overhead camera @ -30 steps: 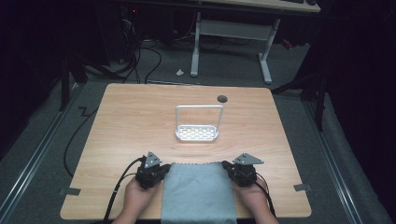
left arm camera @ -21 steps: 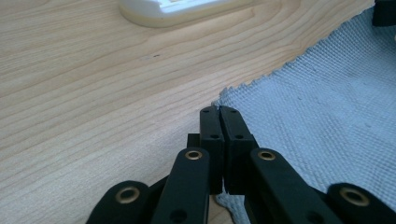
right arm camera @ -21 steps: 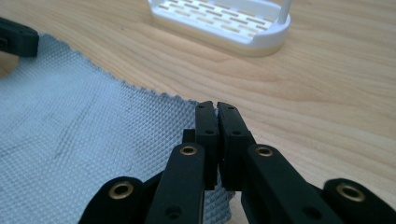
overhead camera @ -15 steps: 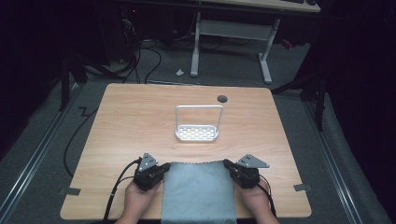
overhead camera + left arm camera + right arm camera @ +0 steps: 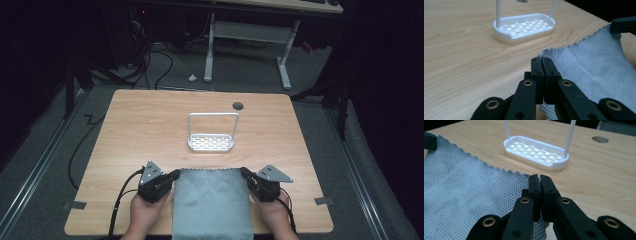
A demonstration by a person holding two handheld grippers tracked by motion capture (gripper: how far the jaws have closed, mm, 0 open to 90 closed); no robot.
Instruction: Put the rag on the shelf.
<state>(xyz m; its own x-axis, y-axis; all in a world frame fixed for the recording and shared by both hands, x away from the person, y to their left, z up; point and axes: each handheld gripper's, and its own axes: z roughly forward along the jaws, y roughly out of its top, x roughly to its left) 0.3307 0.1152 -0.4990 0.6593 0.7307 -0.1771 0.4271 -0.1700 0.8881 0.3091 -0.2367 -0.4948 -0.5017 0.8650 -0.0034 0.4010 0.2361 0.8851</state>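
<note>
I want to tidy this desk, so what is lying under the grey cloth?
The grey waffle-weave cloth rests directly on the light wooden table. Bare wood shows around it. Whatever might lie beneath its middle is covered and cannot be seen. Its near end hangs over the table edge.

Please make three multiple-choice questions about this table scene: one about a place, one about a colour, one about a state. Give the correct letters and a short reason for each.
1. Where does the white rack stand?
A. on the table, beyond the cloth
B. on top of the cloth
C. on the floor

2. What colour is the cloth?
A. red
B. pale grey-blue
C. yellow

3. How are the left tongs and right tongs set?
A. both wide open above the cloth
B. one open, one shut
C. both shut, each on a far corner of the cloth

Answers:
1. A, the high view shows bare wood between the rack and the cloth's far edge.
2. B, all views show a pale grey-blue weave.
3. C, each gripper view shows the jaws pressed together with the cloth's edge caught between them.
</note>
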